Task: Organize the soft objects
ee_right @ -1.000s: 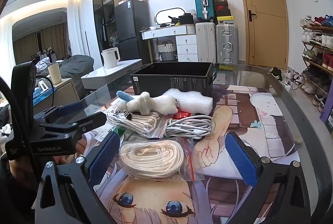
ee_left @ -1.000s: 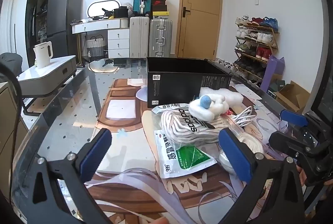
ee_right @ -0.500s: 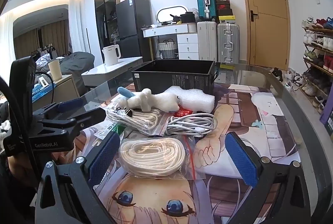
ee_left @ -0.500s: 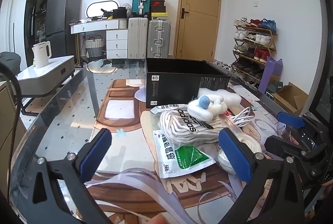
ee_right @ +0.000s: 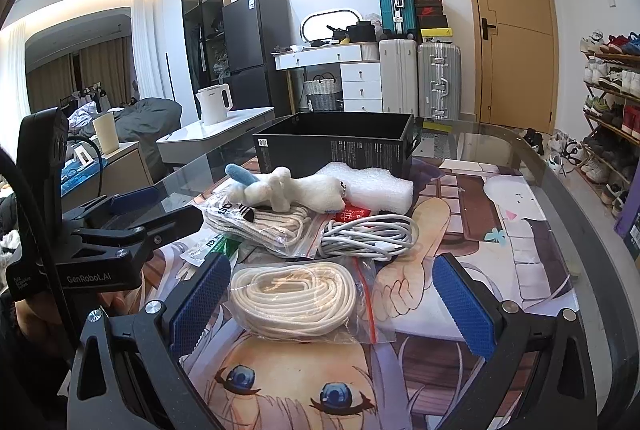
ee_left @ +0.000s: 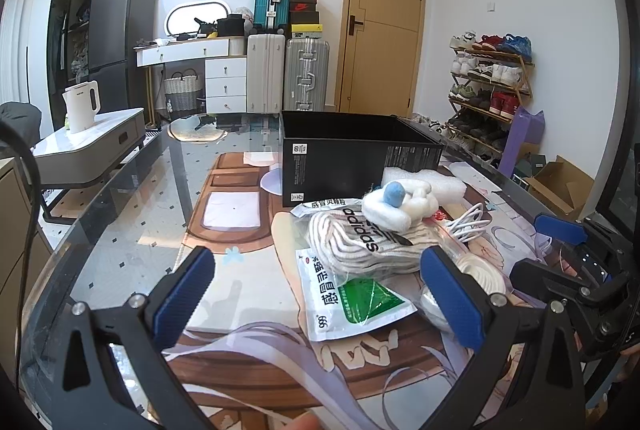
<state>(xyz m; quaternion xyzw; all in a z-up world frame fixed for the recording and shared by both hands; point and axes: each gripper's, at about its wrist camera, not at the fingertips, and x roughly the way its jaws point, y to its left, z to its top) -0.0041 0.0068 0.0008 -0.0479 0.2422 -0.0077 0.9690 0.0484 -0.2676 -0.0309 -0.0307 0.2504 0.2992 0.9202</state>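
Left claw (ee_left: 320,290) and right claw (ee_right: 332,294) both spread, empty; bagged white rope coil (ee_right: 294,300) half hidden in left view

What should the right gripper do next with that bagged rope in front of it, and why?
Probably ease the right gripper down and close on the bagged coil of white rope. Its jaws stand wide open with the coil lying directly between them, nothing is held, and the open black box waits behind the pile. The left gripper is open too.
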